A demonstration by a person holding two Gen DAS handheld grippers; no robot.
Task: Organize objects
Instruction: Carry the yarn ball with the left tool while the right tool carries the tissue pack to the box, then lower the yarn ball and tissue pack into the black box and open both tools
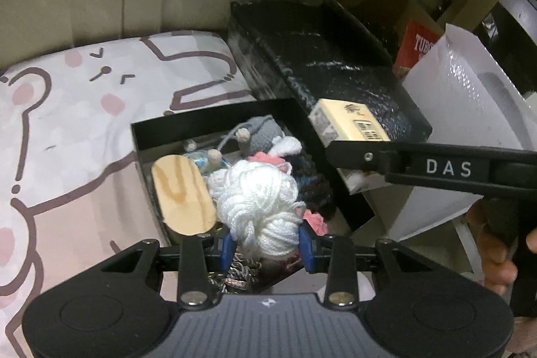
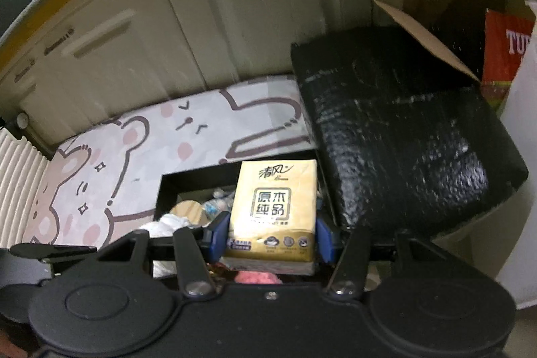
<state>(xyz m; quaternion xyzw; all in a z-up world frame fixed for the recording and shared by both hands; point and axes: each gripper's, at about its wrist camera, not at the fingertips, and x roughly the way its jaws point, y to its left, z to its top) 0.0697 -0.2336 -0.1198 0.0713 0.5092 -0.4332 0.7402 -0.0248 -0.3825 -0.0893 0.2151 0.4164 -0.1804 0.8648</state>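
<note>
Two grippers over a black box (image 1: 214, 123) of clutter on a bear-print sheet (image 1: 67, 109). Right gripper (image 2: 272, 237) clamps a yellow tissue pack (image 2: 273, 207) w/ Chinese text; its arm reads "DAS". Left gripper (image 1: 265, 245) pinches white yarn (image 1: 258, 200) beside a wood piece (image 1: 183, 197). Red "TUBO" carton (image 1: 416, 46) behind a black wrapped parcel (image 1: 322, 62).

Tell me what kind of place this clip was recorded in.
Probably a home, likely a bedroom or storage corner. A cartoon-bear print sheet lies against cream panelled cabinet doors, and an open black box of yarn and knick-knacks sits on it. The right gripper holds a tissue pack.
</note>
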